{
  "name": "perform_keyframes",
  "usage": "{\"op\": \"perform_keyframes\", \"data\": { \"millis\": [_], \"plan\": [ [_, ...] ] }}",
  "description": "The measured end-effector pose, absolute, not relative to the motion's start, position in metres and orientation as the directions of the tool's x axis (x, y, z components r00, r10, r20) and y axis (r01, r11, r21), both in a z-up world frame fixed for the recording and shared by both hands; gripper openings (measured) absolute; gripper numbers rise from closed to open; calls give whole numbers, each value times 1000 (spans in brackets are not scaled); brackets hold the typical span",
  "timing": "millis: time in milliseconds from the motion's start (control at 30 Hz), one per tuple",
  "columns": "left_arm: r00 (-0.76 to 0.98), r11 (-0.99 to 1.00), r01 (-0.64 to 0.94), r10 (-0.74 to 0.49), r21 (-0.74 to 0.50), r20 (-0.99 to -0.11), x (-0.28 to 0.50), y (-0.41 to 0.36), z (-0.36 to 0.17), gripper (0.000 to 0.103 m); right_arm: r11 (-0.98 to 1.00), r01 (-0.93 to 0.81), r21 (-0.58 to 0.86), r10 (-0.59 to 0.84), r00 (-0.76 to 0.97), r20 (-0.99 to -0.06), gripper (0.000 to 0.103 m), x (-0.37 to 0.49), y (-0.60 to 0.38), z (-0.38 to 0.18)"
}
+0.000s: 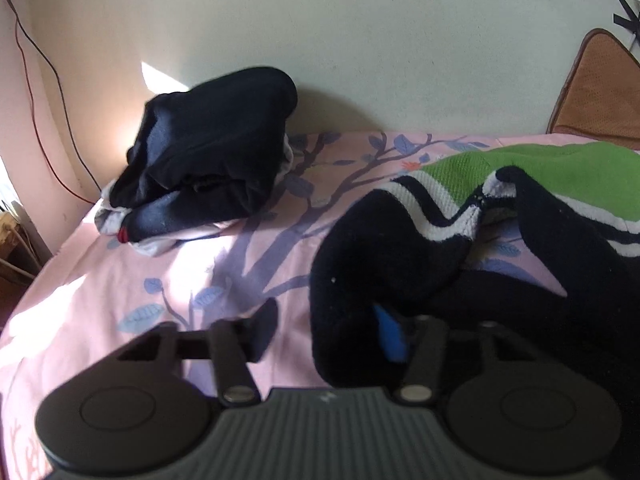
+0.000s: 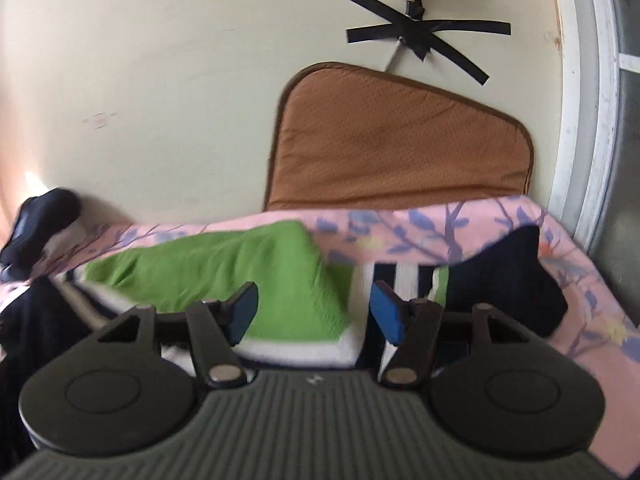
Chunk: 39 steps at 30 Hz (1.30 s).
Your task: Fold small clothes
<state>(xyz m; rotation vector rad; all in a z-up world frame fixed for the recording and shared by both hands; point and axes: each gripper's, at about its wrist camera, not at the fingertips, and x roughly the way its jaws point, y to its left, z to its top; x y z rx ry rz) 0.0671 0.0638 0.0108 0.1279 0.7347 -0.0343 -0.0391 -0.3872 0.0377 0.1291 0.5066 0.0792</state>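
A green sweater with navy sleeves and white stripes lies on the pink floral bedsheet. In the left wrist view its navy sleeve is bunched between the fingers of my open left gripper, against the right blue pad. In the right wrist view my right gripper is open, its fingers either side of the sweater's green body and striped hem.
A pile of dark folded clothes sits at the far left of the bed, against the wall. A brown cushion leans on the wall at the right. A window frame borders the bed's right end.
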Motion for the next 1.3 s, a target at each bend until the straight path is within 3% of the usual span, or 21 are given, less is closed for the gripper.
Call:
{"op": "perform_keyframes", "data": {
  "millis": [33,100,267,300,333,367,400,467,533,633,767,833,900,933,967,1067,1100,1133,1200,1300],
  "plan": [
    [750,993,76,5,94,-661,66,64,12,14,980,-108,167,176,862,-476,65,-58,-383,35],
    [766,990,59,37,129,-642,65,62,19,13,955,-238,175,294,824,-484,67,-88,-367,31],
    [871,979,-49,139,199,-471,40,91,80,16,947,-319,39,292,802,-521,69,-121,-317,20],
    [879,973,-90,178,213,-442,34,101,92,19,947,-321,27,288,806,-516,69,-123,-313,18],
    [879,963,-136,225,231,-420,28,110,101,37,949,-316,17,280,814,-509,69,-125,-311,16],
    [872,952,-178,270,247,-409,24,117,106,67,953,-302,12,267,822,-503,69,-125,-310,16],
    [862,943,-209,303,260,-406,18,124,109,76,959,-283,14,252,829,-499,69,-124,-311,16],
    [858,961,-151,244,233,-452,2,132,111,79,971,-238,41,226,840,-493,69,-123,-314,15],
    [847,992,-34,93,121,-524,-16,131,109,83,976,-198,89,216,841,-496,69,-121,-321,15],
    [805,992,130,-110,-9,-582,-36,107,97,101,972,-179,152,231,837,-495,69,-116,-332,13],
    [676,943,298,-318,-149,-664,-40,56,76,103,968,-226,111,250,816,-521,69,-117,-336,7],
    [630,928,324,-358,-185,-689,-37,33,66,102,973,-221,71,225,816,-533,70,-116,-332,5],
    [595,927,325,-352,-184,-723,-33,19,54,72,985,-164,58,169,818,-549,71,-116,-331,-1],
    [561,920,343,-362,-189,-744,-34,15,50,33,988,-133,74,151,817,-556,74,-115,-335,-4],
    [525,913,351,-376,-208,-763,-33,16,46,14,991,-89,95,128,816,-564,76,-114,-338,-8],
    [539,915,345,-376,-210,-754,-52,36,49,10,980,-9,201,127,800,-587,76,-111,-354,-20],
    [550,912,350,-384,-213,-742,-63,45,56,10,974,1,224,129,815,-565,61,-117,-353,-21],
    [557,904,359,-406,-230,-725,-76,56,65,9,969,-23,246,162,810,-564,26,-117,-352,-21],
    [575,889,382,-444,-254,-688,-109,79,87,9,955,-36,293,201,807,-555,16,-120,-350,-17],
    [594,870,421,-477,-255,-647,-161,107,109,10,947,-53,316,213,841,-498,14,-131,-358,1]
  ]
}}
